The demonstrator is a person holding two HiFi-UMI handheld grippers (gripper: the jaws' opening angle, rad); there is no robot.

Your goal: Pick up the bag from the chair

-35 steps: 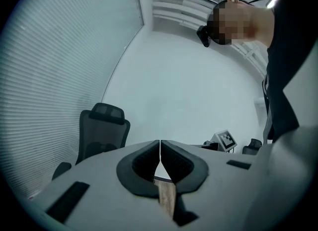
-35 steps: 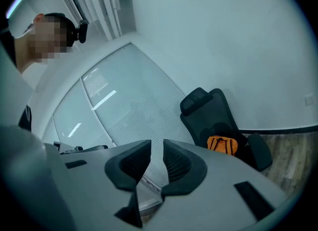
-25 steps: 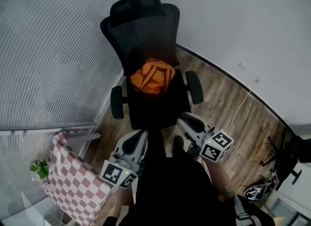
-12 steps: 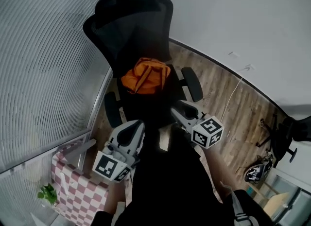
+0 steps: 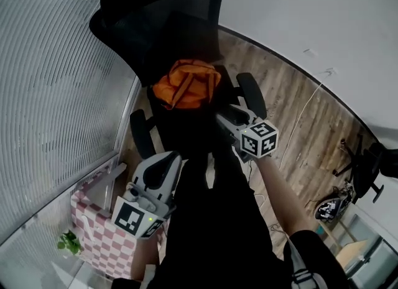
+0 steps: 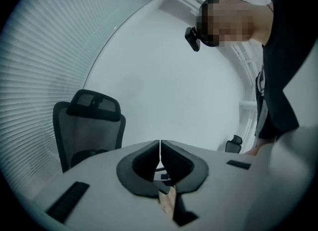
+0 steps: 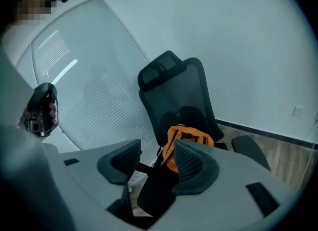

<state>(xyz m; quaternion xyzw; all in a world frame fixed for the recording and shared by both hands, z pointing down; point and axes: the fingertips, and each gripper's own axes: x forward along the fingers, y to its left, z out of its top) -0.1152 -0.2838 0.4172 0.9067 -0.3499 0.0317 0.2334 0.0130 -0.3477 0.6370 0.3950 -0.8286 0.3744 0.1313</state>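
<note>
The black mesh chair [image 5: 155, 30] stands on the wood floor [image 5: 298, 117], with the orange bag [image 5: 186, 86] on its seat, up against the backrest. The right gripper [image 7: 157, 151] is held near the seat's front edge, jaws apart with nothing between them (the bag shows beyond the gap), while the left gripper [image 6: 160, 150] hangs further back, jaws pressed together and empty.
</note>
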